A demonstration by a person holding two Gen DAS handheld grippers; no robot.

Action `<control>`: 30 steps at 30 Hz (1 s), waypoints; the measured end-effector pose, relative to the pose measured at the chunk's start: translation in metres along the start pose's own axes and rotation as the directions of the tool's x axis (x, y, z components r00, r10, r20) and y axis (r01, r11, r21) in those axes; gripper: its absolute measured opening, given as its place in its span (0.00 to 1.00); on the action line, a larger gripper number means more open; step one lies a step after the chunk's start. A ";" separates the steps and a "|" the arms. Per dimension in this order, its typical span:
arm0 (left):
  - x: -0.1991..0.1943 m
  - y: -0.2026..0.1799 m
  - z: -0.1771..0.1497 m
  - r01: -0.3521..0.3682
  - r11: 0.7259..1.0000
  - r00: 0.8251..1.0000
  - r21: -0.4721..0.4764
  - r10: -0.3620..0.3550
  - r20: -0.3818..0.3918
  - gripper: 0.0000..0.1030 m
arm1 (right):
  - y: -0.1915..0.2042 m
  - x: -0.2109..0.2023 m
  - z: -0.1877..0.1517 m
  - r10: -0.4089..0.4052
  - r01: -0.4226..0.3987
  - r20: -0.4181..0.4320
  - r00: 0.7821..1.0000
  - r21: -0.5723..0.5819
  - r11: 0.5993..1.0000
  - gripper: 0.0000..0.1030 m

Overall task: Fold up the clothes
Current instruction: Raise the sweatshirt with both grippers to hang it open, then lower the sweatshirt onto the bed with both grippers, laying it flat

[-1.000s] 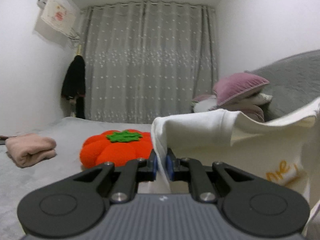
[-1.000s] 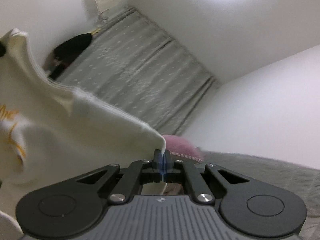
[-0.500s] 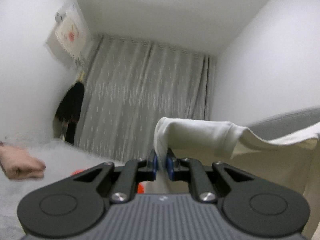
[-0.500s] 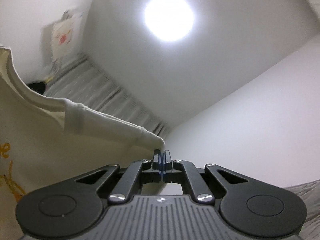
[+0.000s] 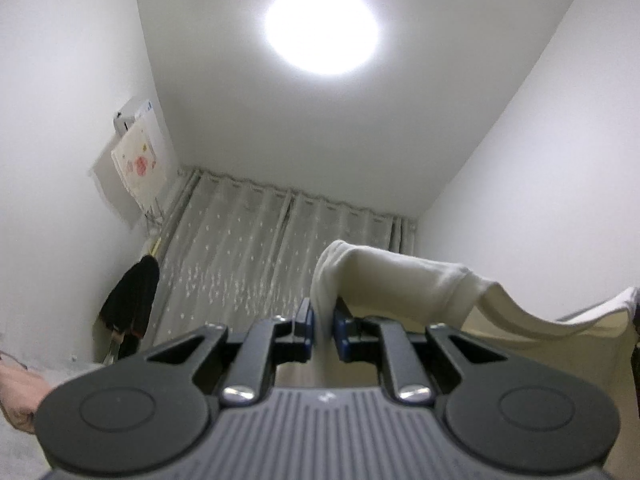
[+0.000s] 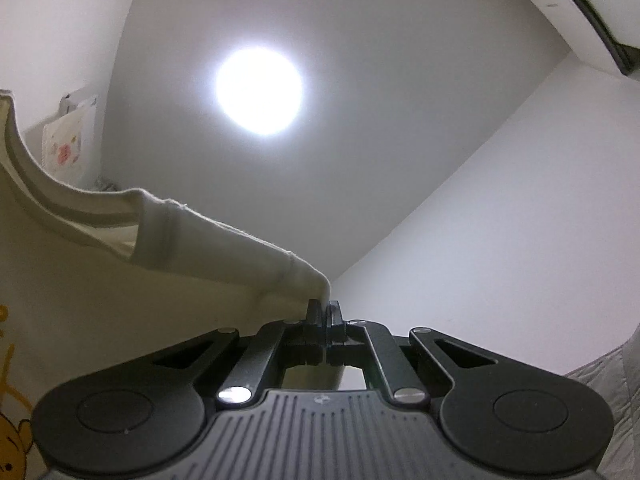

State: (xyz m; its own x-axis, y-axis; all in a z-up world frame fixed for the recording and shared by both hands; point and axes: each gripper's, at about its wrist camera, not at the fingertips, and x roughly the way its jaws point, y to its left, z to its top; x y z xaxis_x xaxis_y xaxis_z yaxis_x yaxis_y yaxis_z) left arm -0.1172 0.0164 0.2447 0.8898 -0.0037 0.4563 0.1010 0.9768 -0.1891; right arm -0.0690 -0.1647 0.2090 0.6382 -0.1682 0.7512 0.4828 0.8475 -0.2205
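Both grippers point up toward the ceiling and hold 1 cream shirt (image 5: pixel 400 276) between them in the air. The left gripper (image 5: pixel 323 330) has its fingers narrow, pressed on a thick bunch of the cloth at what looks like 1 shoulder. The right gripper (image 6: pixel 322 320) has its fingers almost fully together, pinching a thin edge of the other shoulder. From the right gripper the shirt runs away toward 9 o'clock and hangs down, and a yellow print (image 6: pixel 10 432) shows at 8 o'clock. From the left gripper it stretches toward 3 o'clock, sagging a little in the middle.

I judge the step to be lifting and spreading the shirt so that it hangs flat, before any fold is made. No fold is visible yet, so the task seems to be at an early stage for this piece. The next move probably calls for keeping both grips firm and the top edge tight, then laying the shirt flat on the bed (image 6: pixel 608 384), which shows at 4 o'clock in the right view. The thin right pinch could slip if the cloth is pulled hard.

I see no basket, box or other container here.
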 end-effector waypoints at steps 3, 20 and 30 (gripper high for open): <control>-0.005 -0.006 0.009 0.000 1.000 1.000 0.019 -0.001 0.009 0.11 | -0.003 0.002 0.003 -0.011 0.011 0.008 1.000 0.026 1.000 0.03; 0.070 -0.002 -0.074 -0.122 0.973 0.892 0.198 0.195 -0.408 0.11 | 0.049 0.048 -0.068 0.247 -0.261 -0.442 0.862 0.030 0.965 0.03; 0.098 0.027 -0.163 0.031 0.982 0.693 0.185 0.112 -0.713 0.15 | 0.085 0.087 -0.166 0.353 -0.390 -0.728 0.588 0.128 0.912 0.03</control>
State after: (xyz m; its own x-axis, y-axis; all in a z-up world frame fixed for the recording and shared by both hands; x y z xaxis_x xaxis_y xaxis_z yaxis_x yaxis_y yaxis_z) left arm 0.0457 0.0075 0.1427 0.9447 -0.0458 -0.3247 0.0446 0.9989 -0.0112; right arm 0.1270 -0.1911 0.1523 0.9822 -0.1657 -0.0889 0.1148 0.9028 -0.4146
